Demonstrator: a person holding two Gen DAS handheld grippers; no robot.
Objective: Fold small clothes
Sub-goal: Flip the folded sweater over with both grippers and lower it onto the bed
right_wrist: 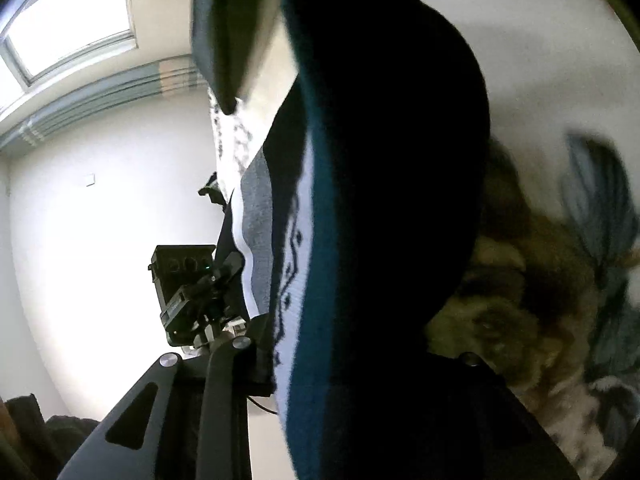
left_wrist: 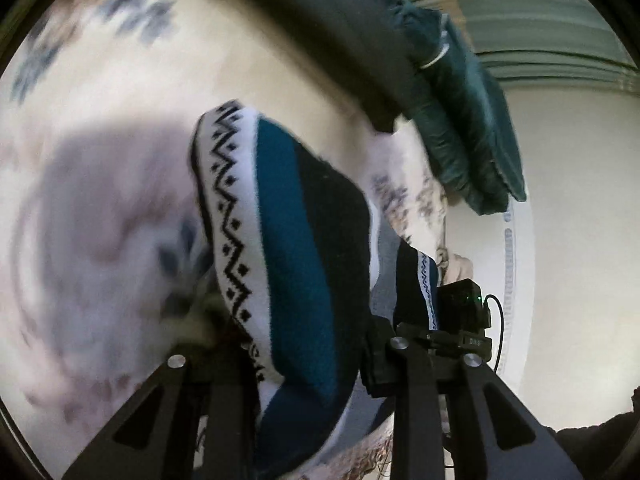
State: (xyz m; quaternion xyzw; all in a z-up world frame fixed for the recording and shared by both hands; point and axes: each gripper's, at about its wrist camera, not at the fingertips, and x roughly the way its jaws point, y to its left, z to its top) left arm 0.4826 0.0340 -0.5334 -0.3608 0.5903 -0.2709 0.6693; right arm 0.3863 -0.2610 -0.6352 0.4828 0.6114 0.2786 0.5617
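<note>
A small knitted garment (left_wrist: 288, 220) with teal, black and white bands and a black zigzag pattern hangs above the bed. It is stretched between both grippers. My left gripper (left_wrist: 300, 360) is shut on one edge, and the cloth bulges up between its black fingers. Its far edge runs to my right gripper (left_wrist: 432, 320), seen at the lower right. In the right wrist view the same garment (right_wrist: 380, 160) fills the middle. My right gripper (right_wrist: 352, 360) is shut on it, and the cloth hides the right finger. The left gripper (right_wrist: 224, 280) is seen holding the other edge.
A floral bed cover (left_wrist: 100, 200) lies below, blurred. A pile of dark clothes (left_wrist: 320, 20) and a teal jacket (left_wrist: 460, 120) lie at the far side of the bed. A white wall (left_wrist: 580, 240) stands beyond, and a window (right_wrist: 68, 28) shows at the upper left.
</note>
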